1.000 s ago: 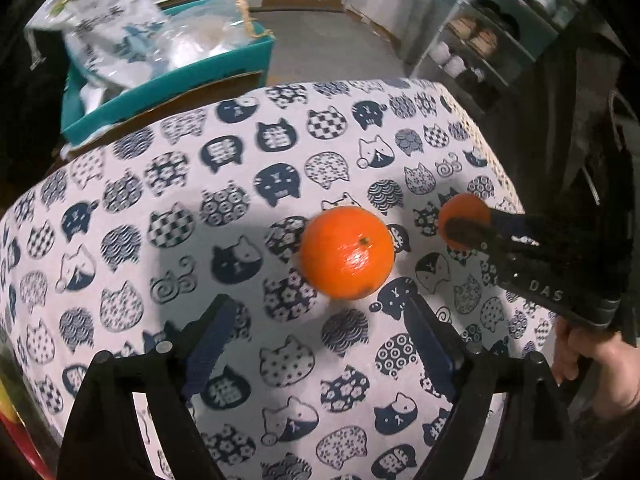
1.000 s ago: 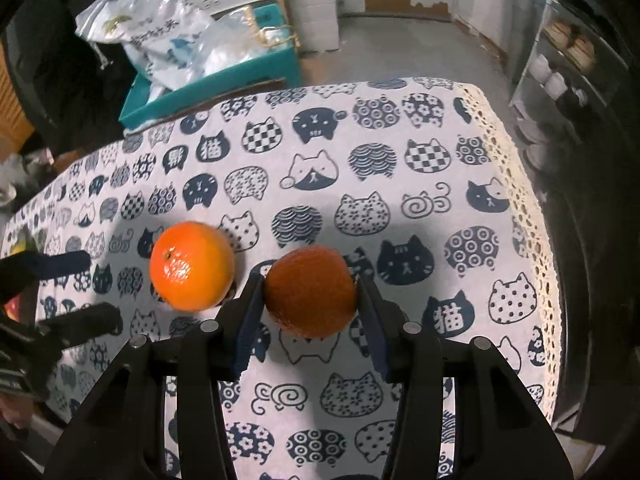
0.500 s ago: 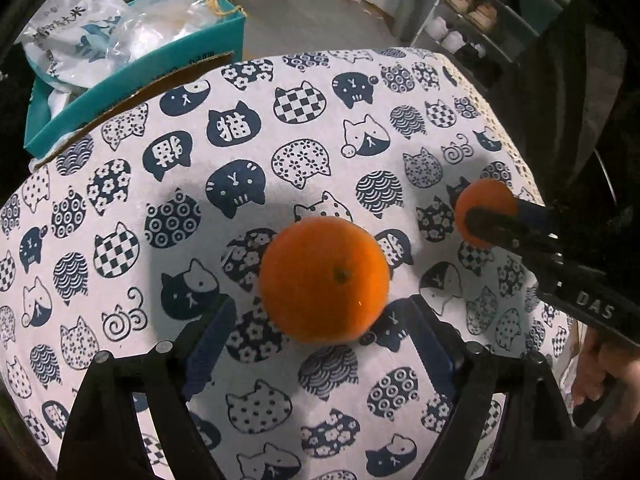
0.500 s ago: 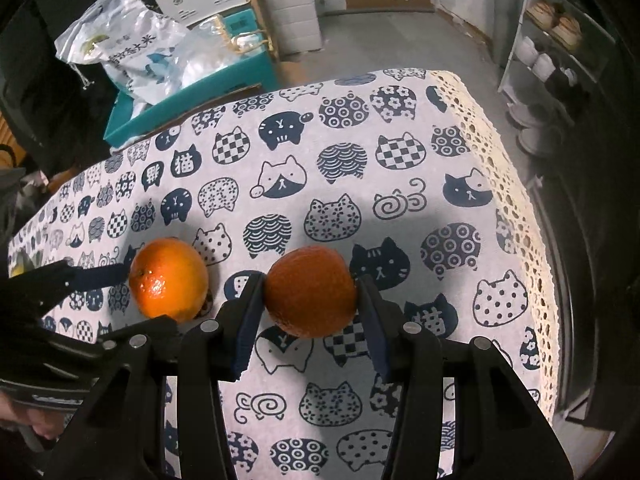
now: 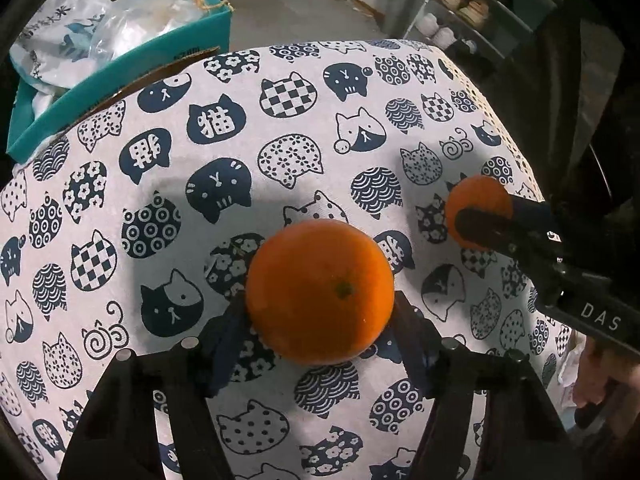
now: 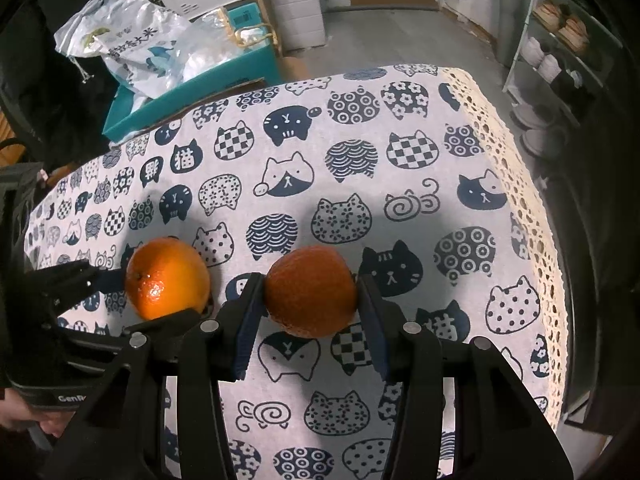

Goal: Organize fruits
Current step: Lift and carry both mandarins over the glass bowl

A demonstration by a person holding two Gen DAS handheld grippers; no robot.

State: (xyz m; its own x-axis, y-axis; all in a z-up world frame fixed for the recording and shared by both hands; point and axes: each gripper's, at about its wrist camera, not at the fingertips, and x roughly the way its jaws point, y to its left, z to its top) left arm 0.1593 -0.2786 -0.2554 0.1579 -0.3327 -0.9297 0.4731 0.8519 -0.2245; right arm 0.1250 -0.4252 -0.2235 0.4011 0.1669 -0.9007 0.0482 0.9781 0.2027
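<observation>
My left gripper [image 5: 320, 328] has closed around a bright orange [image 5: 319, 290] above the cat-print tablecloth [image 5: 224, 160]; both pads touch its sides. The same orange shows in the right wrist view [image 6: 167, 278] between the left gripper's fingers [image 6: 72, 280]. My right gripper [image 6: 310, 312] is shut on a duller, rougher orange [image 6: 310, 291] and holds it just above the cloth. That orange shows in the left wrist view [image 5: 478, 210] at the right, with the right gripper's finger [image 5: 500, 232] across it.
A teal box [image 6: 192, 96] with plastic bags [image 6: 132, 48] stands beyond the table's far left edge. The cloth's lace edge [image 6: 536, 240] marks the table's right side. Shelves with dishes [image 6: 560, 52] stand at the far right.
My left gripper moved forward over the bright orange and its jaws narrowed onto it. My right gripper kept hold of the dull orange, and the view rose a little.
</observation>
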